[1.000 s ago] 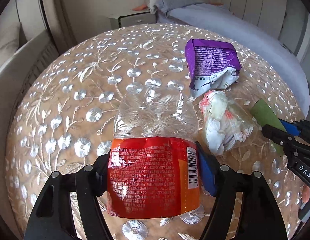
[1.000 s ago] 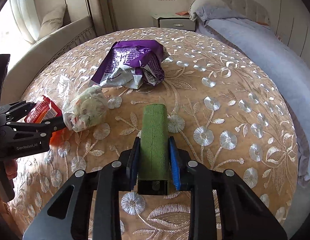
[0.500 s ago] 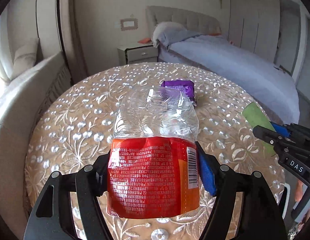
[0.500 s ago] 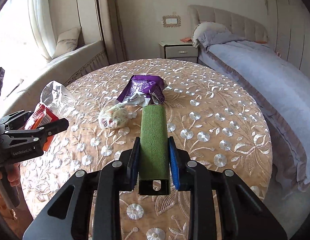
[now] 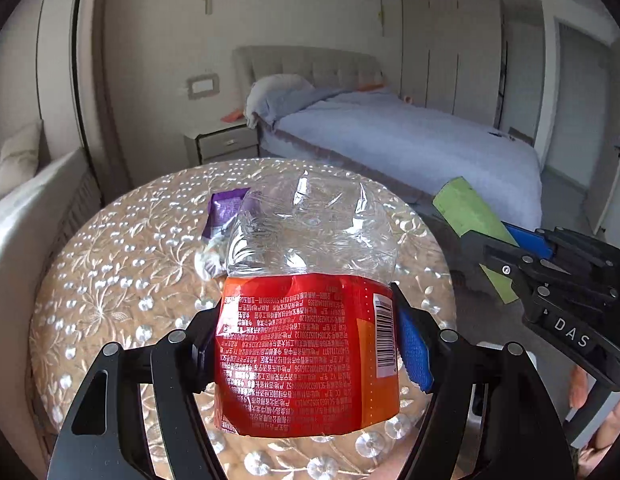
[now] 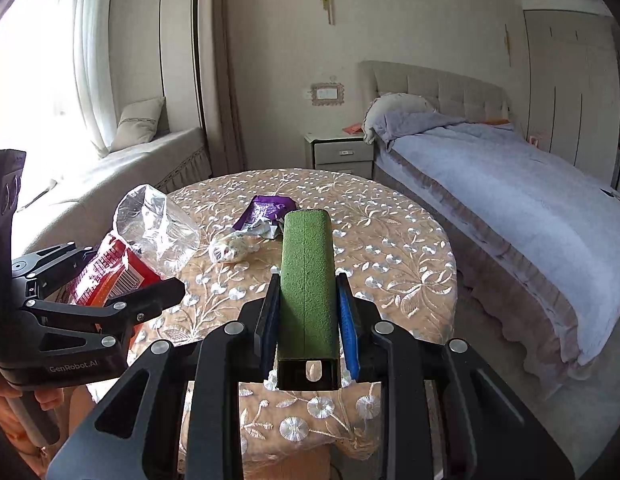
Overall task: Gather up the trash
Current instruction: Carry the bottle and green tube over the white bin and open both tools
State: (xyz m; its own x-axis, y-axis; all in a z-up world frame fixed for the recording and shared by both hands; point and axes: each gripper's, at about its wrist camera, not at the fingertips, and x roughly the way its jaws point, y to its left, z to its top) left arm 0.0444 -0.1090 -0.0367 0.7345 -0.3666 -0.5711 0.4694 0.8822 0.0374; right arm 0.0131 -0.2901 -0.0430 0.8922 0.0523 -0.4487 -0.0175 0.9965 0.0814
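Note:
My left gripper (image 5: 305,336) is shut on a crushed clear plastic bottle with a red label (image 5: 305,356), held above the near edge of the round table (image 5: 109,264); it also shows in the right wrist view (image 6: 109,276). My right gripper (image 6: 307,320) is shut on a long green box (image 6: 305,276), seen at the right in the left wrist view (image 5: 470,216). A purple wrapper (image 6: 265,210) and a crumpled plastic wad (image 6: 229,246) lie on the table, far from both grippers.
The round table (image 6: 390,248) has an embroidered cloth. A bed (image 6: 510,200) stands to the right, a nightstand (image 6: 342,152) behind the table, a window seat (image 6: 129,160) to the left. Floor shows between table and bed.
Both grippers have lifted and drawn back from the table with the bottle and the green box still held. The table and its remaining trash now look smaller and farther away.

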